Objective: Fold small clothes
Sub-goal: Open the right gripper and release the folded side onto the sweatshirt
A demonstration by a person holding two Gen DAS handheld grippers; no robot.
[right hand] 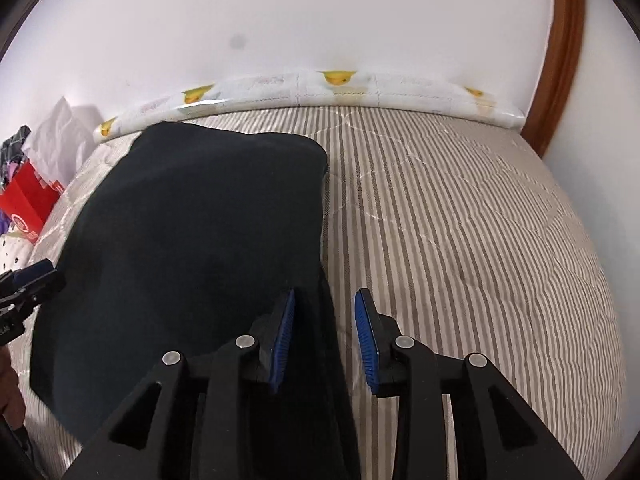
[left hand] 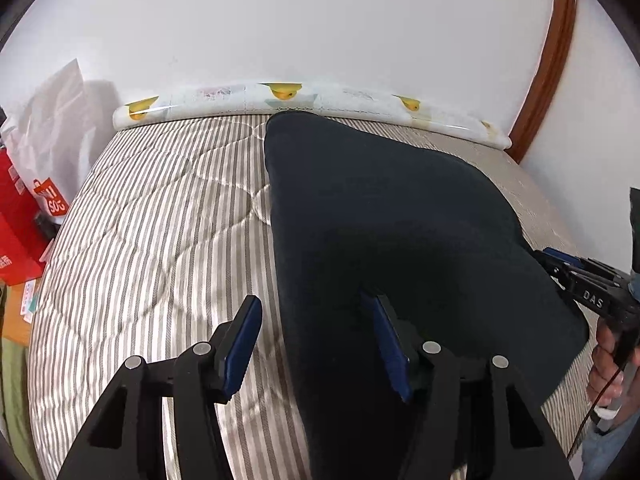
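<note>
Dark navy garment [left hand: 384, 216] lies flat on striped quilted mattress [left hand: 160, 220], far end near the duck-print bumper [left hand: 280, 98]. Left gripper [left hand: 316, 340] jaws wide apart, straddling garment's left edge, gripping nothing. Right gripper [right hand: 325, 340] jaws parted, straddling the right edge, not clamped. Red bags [left hand: 20, 216] beside the bed.
</note>
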